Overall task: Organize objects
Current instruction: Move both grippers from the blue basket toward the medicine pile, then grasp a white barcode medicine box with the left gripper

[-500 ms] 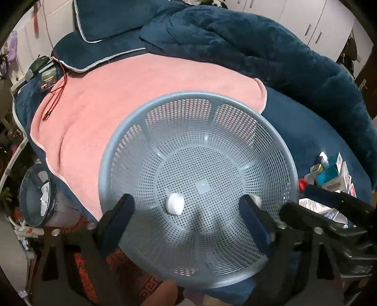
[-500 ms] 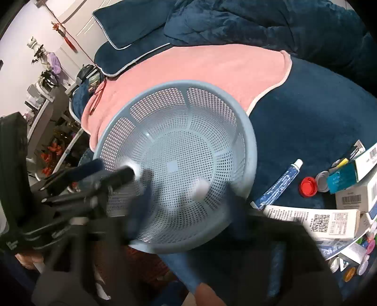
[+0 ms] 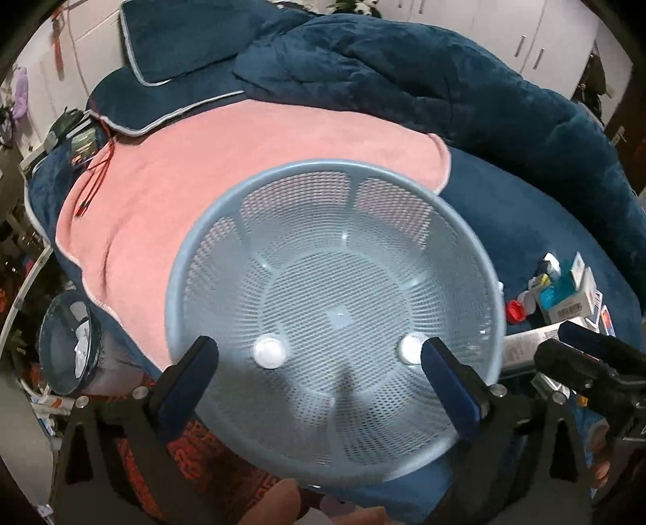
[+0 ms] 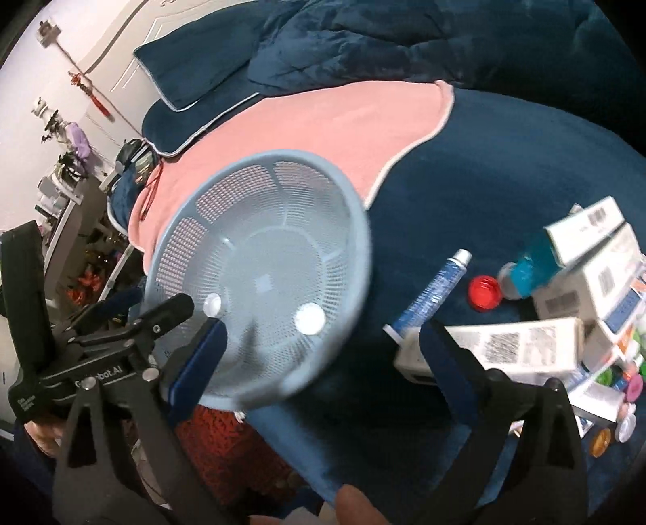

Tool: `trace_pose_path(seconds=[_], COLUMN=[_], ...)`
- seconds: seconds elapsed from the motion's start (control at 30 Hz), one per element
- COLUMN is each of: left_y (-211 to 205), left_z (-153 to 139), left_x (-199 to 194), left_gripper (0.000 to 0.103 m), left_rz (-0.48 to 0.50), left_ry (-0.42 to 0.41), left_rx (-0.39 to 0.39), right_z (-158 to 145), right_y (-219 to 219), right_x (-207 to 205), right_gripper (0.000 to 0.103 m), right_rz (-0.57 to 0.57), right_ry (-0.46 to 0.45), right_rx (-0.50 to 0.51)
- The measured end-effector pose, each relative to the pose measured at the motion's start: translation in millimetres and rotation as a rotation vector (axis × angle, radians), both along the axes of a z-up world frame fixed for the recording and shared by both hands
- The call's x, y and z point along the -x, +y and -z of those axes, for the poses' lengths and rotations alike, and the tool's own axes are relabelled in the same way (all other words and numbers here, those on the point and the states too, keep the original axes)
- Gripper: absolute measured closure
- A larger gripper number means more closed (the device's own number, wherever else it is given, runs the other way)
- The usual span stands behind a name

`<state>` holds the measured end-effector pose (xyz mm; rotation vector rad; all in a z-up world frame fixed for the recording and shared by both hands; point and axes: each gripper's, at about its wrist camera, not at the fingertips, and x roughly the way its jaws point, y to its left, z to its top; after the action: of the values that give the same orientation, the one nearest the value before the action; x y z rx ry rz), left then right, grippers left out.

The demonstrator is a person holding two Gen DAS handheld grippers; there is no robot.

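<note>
black hand-held gripper [image 3: 319,363], blue finger pads [image 3: 448,387], silver screws.

Pink towel [image 3: 258,169] spread over blue bedding [image 3: 525,226], mid-frame; its pale-edged corner ends centre right. Rumpled blue quilt [image 3: 424,80] across the top. Two blue pillows [image 3: 177,36] with light piping, upper left. Red cord [image 3: 95,177] lies on the towel's left edge. Grey bin [image 3: 68,343] at lower left, something white inside. White cabinets [image 3: 537,36] with bar handles, upper right. Right view: red tassel [image 4: 95,95] hangs on the white wall, upper left; cluttered shelf [image 4: 64,190] below it.
</note>
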<state>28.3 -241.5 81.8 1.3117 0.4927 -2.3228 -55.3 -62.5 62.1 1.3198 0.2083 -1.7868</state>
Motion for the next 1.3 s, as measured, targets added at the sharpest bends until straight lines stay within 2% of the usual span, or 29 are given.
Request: trace_pose_path(seconds=[0.2,0.4,0.63,0.83,1.07,1.3], left_y=[29.7,73.2,138.3,180.2,208.0,229.2], left_z=[-8.6,-18.4,-22.0,-19.6,2.9,19.1], left_x=[19.6,69.0,153.7,208.5,241.7,237.8], left_gripper=[0.001,0.001,0.001,0.001,0.001,0.001], left_rz=[0.068,0.206,0.398,0.509,0.571,0.671], left_ry=[0.020,0.032,0.021,0.025,-0.024,-0.054], left_rx=[0.021,0.032,0.076,0.090,0.106,0.079], right_z=[-10.7,-21.4,-17.4,-10.4,-15.3,-16.8], right_y=[40.5,84.2,133.7,176.7,207.9,218.6], right_x=[16.2,56.2,100.9,122.4,137.9,145.2], right_gripper=[0.005,0.004,0.003,0.003,0.000,0.000], right_rz=[0.105,0.266,0.473,0.621,0.721,0.735], right_ry=[0.025,0.056,-0.004,-0.075,-0.109,-0.099], right_rx=[0.037,0.049,0.029,0.058,0.098,0.096])
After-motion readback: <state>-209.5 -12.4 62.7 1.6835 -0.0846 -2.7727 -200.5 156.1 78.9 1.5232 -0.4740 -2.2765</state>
